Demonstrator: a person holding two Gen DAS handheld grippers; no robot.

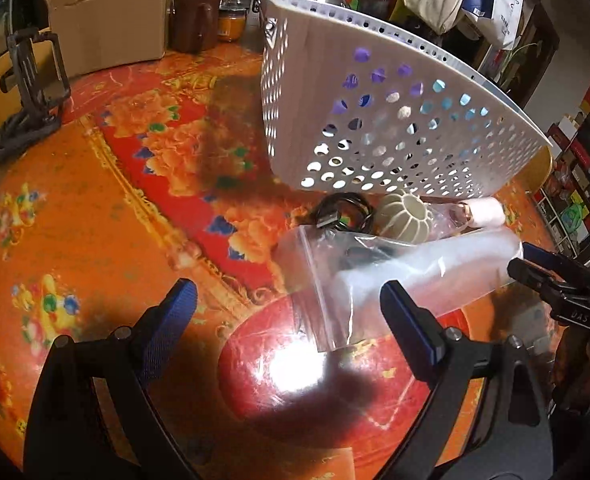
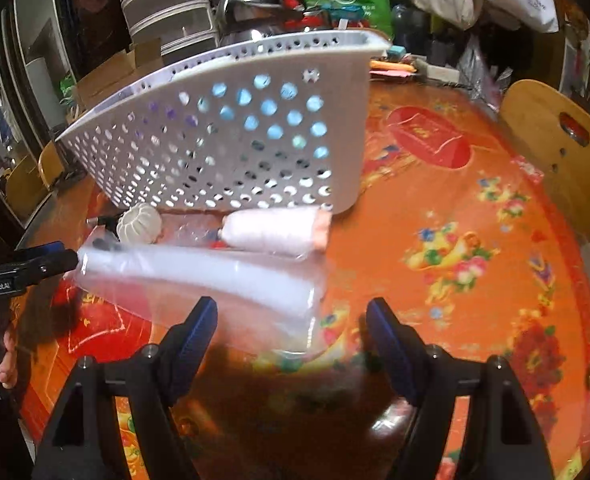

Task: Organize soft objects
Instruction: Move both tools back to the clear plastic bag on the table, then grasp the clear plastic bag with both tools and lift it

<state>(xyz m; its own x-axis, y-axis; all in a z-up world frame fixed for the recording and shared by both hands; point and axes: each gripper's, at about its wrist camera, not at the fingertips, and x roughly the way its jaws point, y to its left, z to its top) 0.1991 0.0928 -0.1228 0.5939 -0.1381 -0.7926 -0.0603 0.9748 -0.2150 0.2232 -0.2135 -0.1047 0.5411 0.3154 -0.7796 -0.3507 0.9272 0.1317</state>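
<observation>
Cluttered room, round table (image 1: 75, 208) under a glossy red-and-orange floral cloth. White perforated basket (image 1: 395, 92) parked at the far side, probably as the bin for soft things. Just in front of it: ribbed cream ball (image 1: 405, 216), coiled black cable (image 1: 343, 210), bagged white roll (image 2: 271, 230). Nearest, a long white roll in a clear zip bag (image 1: 395, 276), lying flat between both tools. Left gripper (image 1: 291, 308) spread wide, empty, over the bag's zip end. Right gripper (image 2: 291, 322) parted too, gripping nothing, at the opposite end, seemingly for a two-ended lift.

Bag (image 1: 395, 276) before basket (image 1: 395, 128), on table (image 1: 95, 220).
</observation>
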